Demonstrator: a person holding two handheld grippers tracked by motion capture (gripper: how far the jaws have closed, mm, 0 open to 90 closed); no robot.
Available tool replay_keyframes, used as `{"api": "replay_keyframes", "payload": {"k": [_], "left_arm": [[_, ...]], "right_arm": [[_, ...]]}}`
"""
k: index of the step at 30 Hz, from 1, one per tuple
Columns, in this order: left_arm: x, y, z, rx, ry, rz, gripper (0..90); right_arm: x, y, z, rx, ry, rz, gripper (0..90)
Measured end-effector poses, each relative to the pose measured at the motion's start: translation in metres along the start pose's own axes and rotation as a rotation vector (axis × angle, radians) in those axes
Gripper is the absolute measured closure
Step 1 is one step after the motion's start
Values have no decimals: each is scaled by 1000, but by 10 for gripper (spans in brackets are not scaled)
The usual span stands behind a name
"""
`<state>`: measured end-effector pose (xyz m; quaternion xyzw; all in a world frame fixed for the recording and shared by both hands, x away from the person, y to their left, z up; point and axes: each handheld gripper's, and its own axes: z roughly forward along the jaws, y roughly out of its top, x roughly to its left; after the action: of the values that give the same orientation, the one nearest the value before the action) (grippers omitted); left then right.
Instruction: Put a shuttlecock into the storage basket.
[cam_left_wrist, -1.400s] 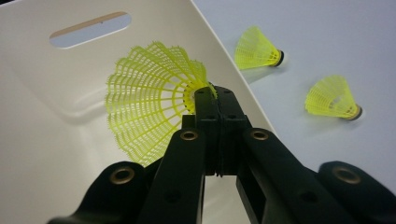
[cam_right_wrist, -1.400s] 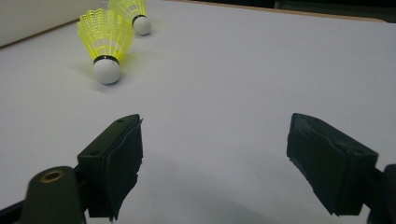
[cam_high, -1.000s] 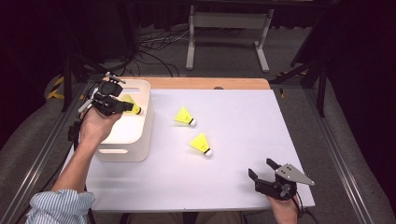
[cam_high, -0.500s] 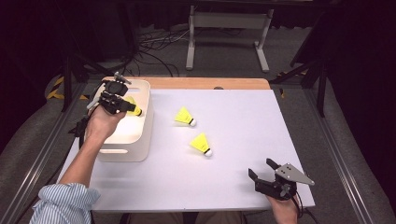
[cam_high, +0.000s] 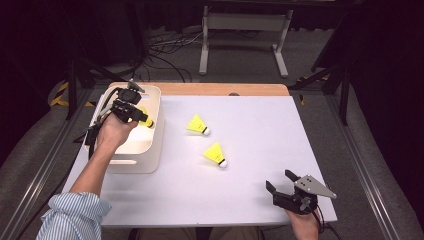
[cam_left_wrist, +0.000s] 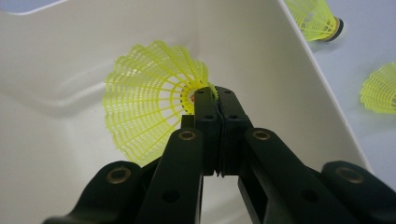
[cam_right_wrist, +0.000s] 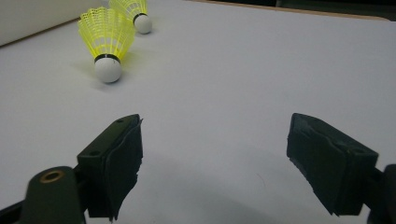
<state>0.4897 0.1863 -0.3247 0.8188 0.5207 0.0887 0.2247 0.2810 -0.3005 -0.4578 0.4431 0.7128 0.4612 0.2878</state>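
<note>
So the biggest thing here is the white rectangular tabletop (cam_high: 250, 150) with a wood strip along its far edge, and sitting at its left side is a white plastic bin with a handle cut-out (cam_high: 142, 155). The job looks like gathering yellow plastic-skirt shuttlecocks into that bin, and I'd say it's roughly a third done at best. The left hand-held gripper (cam_high: 142, 119) is over the bin, its jaws clamped tight on the rim of one yellow mesh shuttlecock (cam_left_wrist: 149, 100). In the left gripper view that birdie hangs inside the bin, close to the white wall, and I can't tell if it's touching the bottom yet, so it's in the bin but not let go. No other shuttlecock shows in the part of the bin that's visible. Two more are lying on their sides out on the bare tabletop: one yellow shuttlecock with a white cork nose (cam_high: 198, 125) just to the right of the bin, and a second one like it (cam_high: 216, 154) a bit nearer the person, the two apart from each other. The right hand-held gripper (cam_high: 282, 182) is parked at the near right corner, jaws spread wide with nothing between them, well away from both loose birdies. So what's left, I reckon: drop this one, then fetch the other two.
</note>
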Motion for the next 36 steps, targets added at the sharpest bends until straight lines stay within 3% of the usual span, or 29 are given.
{"api": "replay_keyframes", "payload": {"k": [6, 12, 17, 26, 36], "left_arm": [[0, 0, 4, 16, -4, 3, 875], [-1, -3, -3, -17, -4, -3, 654], [-4, -6, -10, -31, -7, 0, 565], [-13, -11, -23, -85, -7, 14, 478], [-22, -17, -36, -157, -47, 21, 450]], "right_arm": [[0, 0, 0, 0, 1, 0, 187], [0, 0, 0, 3, 2, -1, 187], [0, 0, 0, 4, 2, -2, 187], [0, 0, 1, 6, 0, -3, 187], [0, 0, 1, 8, -1, -5, 188]]}}
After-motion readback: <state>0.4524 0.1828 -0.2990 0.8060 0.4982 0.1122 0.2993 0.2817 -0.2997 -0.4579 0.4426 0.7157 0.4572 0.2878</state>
